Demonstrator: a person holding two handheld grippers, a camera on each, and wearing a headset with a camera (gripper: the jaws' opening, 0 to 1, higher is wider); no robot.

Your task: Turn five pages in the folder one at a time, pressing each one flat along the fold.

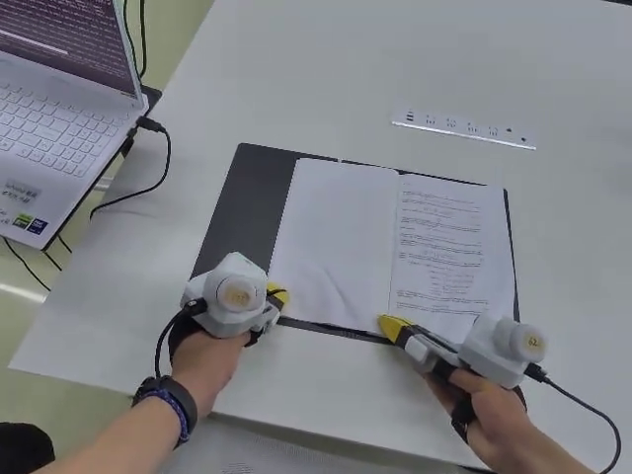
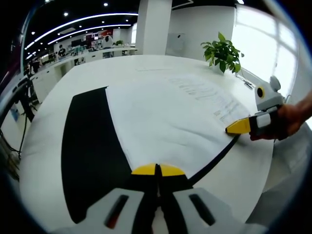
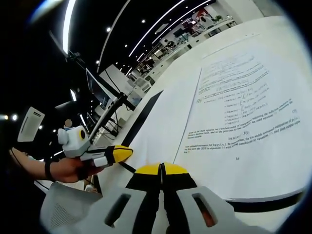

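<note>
A black folder (image 1: 247, 202) lies open on the white table (image 1: 326, 69), with a blank page (image 1: 336, 237) on the left and a printed page (image 1: 449, 247) on the right. My left gripper (image 1: 278, 294) is shut, its yellow tips at the folder's near edge by the blank page's lower left corner (image 2: 157, 169). My right gripper (image 1: 387, 324) is shut too, its tips at the near edge by the fold, just below the printed page (image 3: 162, 168). Nothing is held between either pair of jaws. The fold (image 3: 187, 117) runs away from the right gripper.
An open laptop (image 1: 54, 109) sits at the table's far left with black cables (image 1: 148, 163) trailing beside the folder. A white power strip (image 1: 464, 128) lies beyond the folder. A potted plant (image 2: 222, 51) stands at the far end. The table's near edge is close behind both hands.
</note>
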